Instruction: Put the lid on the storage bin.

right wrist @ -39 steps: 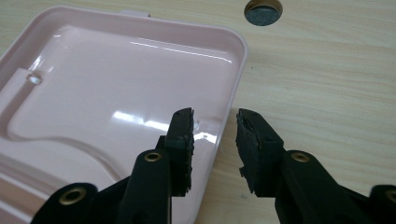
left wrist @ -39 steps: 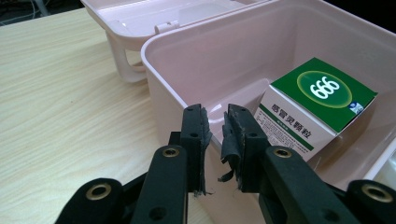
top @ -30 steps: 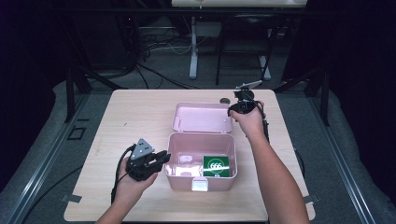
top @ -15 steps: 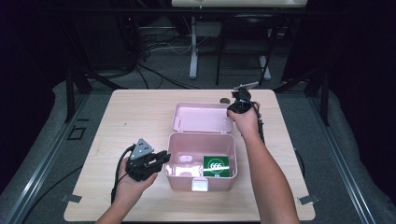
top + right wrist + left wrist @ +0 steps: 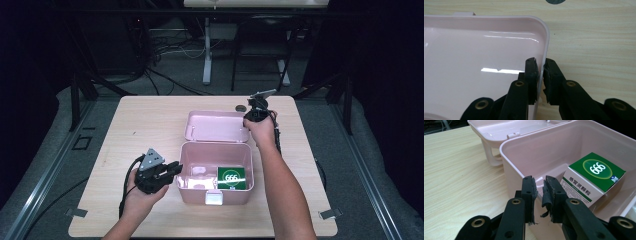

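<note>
- The pink box (image 5: 215,192) sat open, its left wall pinched between the nearly shut jaws of the left gripper (image 5: 539,195).
- The lid (image 5: 481,72) lay flat behind, its rim between the right gripper (image 5: 540,80), whose jaws had just been closing onto it.
- Inside the box, right of the left jaws, stood a green carton (image 5: 594,177).
- Judged step: gripping the lid; next, swinging it shut while the left gripper steadied the box.
</note>
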